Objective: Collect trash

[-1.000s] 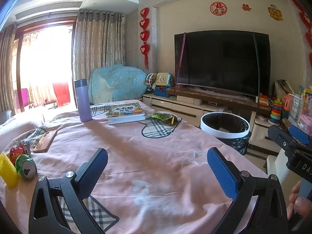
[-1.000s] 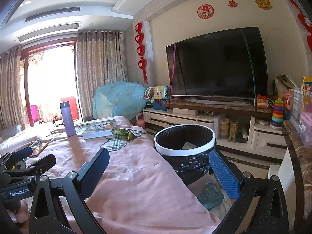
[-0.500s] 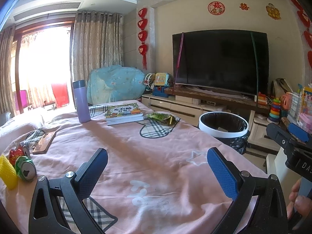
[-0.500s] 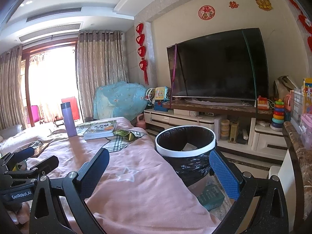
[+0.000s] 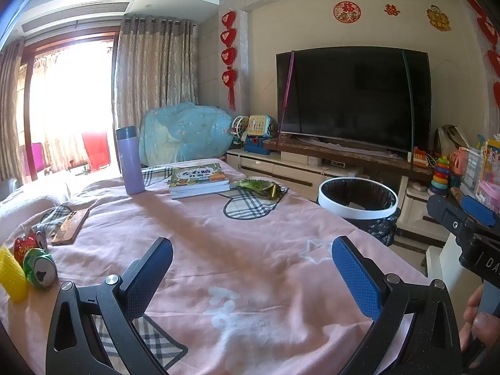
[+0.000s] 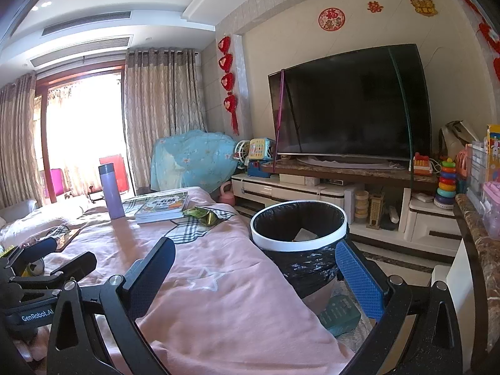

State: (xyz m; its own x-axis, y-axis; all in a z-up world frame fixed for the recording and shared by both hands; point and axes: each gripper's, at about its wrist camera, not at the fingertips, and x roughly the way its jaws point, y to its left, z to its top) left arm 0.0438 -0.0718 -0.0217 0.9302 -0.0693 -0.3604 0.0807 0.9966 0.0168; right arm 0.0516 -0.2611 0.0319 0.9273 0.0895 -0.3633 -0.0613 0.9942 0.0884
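A green snack wrapper [image 5: 260,186] [image 6: 204,214] lies on the pink cloth-covered table [image 5: 218,250], beside the books. At the table's left edge sit a crushed green can [image 5: 40,268], a red can [image 5: 26,243] and a yellow foam net [image 5: 11,276]. A bin [image 5: 358,200] [image 6: 298,228] with a white rim and black liner stands just off the table's right side, with paper inside. My left gripper [image 5: 251,275] is open over the pink cloth, holding nothing. My right gripper [image 6: 254,278] is open near the table's right edge, short of the bin, also holding nothing.
A purple flask [image 5: 130,161], stacked books [image 5: 198,179] and a brown phone case [image 5: 70,225] rest on the table. A TV [image 5: 353,97] on a low cabinet [image 6: 343,193] and toys line the far wall. A green packet [image 6: 339,314] lies on the floor by the bin.
Both views have shifted slightly, the bin and wrapper sitting a little lower and nearer the grippers. Both grippers stay open; nothing on the table has moved.
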